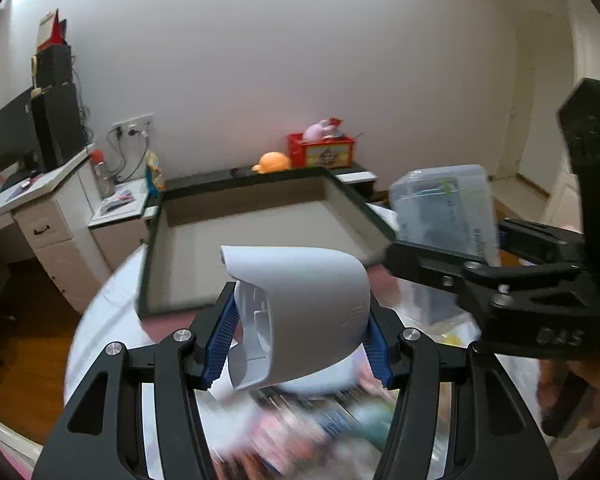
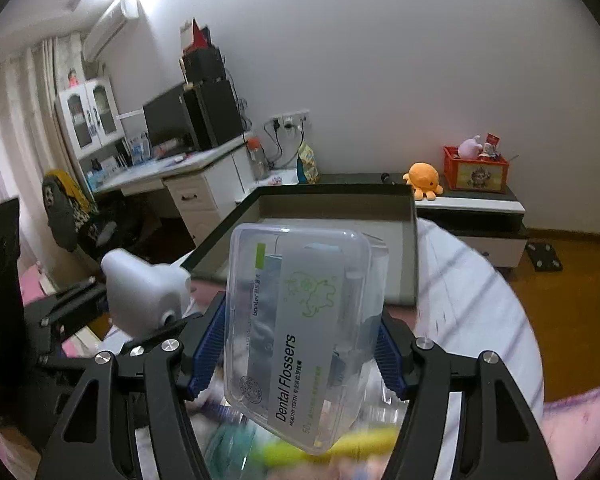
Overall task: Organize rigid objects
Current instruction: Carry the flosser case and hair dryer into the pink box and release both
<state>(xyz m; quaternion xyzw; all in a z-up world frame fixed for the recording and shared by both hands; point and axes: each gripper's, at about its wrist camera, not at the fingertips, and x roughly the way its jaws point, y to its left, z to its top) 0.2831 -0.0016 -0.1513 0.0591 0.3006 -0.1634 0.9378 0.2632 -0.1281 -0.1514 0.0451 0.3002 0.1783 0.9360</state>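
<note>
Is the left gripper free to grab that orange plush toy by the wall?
Probably not: the left gripper is shut on a white device, and the plush sits beyond the tray.

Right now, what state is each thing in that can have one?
Left tongs: shut on the white plastic part, held up clear of the table.
Right tongs: shut on the floss box, lid closed, tilted.
Tray: nothing visible inside.
Red crate: open-topped, holding toys.
</note>
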